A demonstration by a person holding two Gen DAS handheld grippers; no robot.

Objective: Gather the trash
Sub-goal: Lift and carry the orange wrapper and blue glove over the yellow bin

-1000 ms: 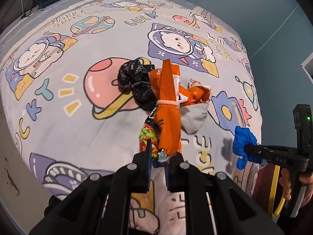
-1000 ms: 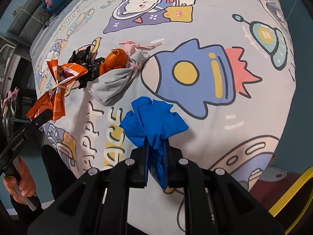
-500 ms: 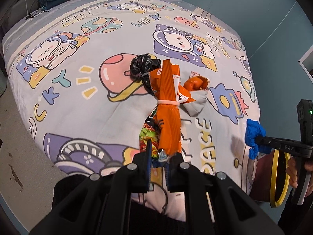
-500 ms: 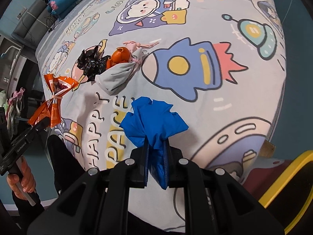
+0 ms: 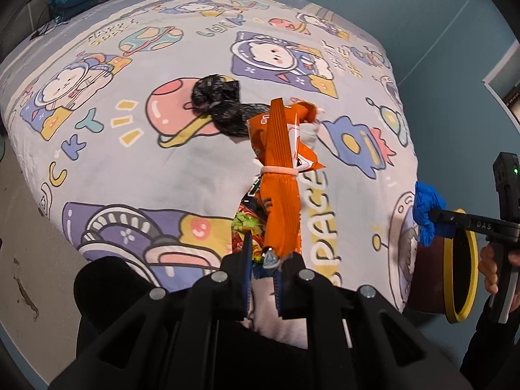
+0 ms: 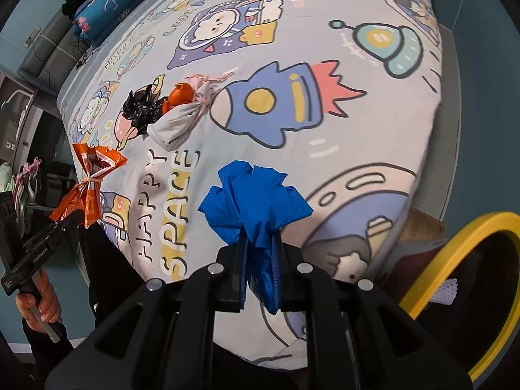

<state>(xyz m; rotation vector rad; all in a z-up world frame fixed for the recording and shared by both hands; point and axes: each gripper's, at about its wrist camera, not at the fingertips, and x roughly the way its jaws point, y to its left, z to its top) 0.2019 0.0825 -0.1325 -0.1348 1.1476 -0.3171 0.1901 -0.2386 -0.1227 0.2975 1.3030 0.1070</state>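
Note:
My left gripper [image 5: 265, 261] is shut on an orange snack wrapper [image 5: 281, 175] tied with a pale band, lifted above the bed; the same wrapper [image 6: 89, 183] shows at the left of the right wrist view. My right gripper [image 6: 258, 261] is shut on a crumpled blue plastic bag [image 6: 253, 200], held near the bed's corner; that blue bag [image 5: 425, 209] also appears at the right of the left wrist view. On the bedspread lie a black plastic bag [image 6: 141, 110], an orange peel [image 6: 180, 96] and a grey tied cloth bundle [image 6: 177, 123]. A yellow-rimmed bin [image 6: 455, 260] stands beside the bed.
The bed carries a cartoon space-print cover [image 6: 325, 48]. A folded blue patterned quilt [image 6: 107, 3] lies at its far end. A person's hand [image 6: 40, 302] holds the left gripper's handle, and another hand [image 5: 490, 266] holds the right one. Teal walls surround the bed.
Both grippers have drawn back from the bed with their loads still held. The remaining trash pile looks farther away, and the yellow-rimmed bin has come further into both views.

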